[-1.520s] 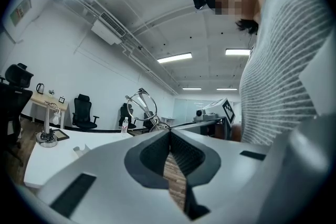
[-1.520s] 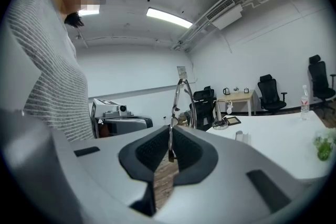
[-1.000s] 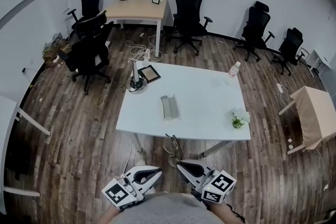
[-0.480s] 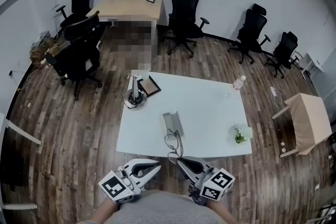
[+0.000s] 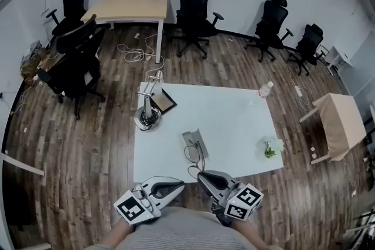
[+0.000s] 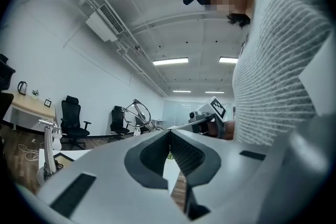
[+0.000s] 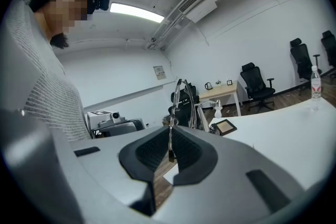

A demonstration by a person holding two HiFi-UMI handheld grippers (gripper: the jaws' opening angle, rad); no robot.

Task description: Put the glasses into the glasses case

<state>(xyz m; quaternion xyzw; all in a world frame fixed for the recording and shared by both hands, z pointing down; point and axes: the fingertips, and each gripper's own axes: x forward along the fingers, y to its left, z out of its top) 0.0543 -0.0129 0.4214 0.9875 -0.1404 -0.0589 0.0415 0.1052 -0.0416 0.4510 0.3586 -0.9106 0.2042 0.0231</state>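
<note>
1. Just short of the glasses case, over the near edge of the white table, the glasses were held up by the right gripper. Its jaws were pressed together on what looked like one temple arm, and in the right gripper view the frame was seen standing up out of them.
2. To the left of the case and nearer the person, the left gripper was held with its jaws brought together on nothing. In the left gripper view only the pads were seen meeting.
3. The carrying step was judged to be in hand. The glasses were gripped but not yet in the case, which lay near the middle of the table and appeared to be open, its long side running away from the person.
4. For the next move, the glasses would need to be carried forward over the case, turned to lie along it, and lowered in before being let go. Whether the temples were folded could not be told. The left gripper might be wanted to steady the case.
5. Compared with a second ago, the case was seen much nearer the grippers. The glasses, then short of the table's edge, had been brought over it. Both grips were unchanged.
</note>
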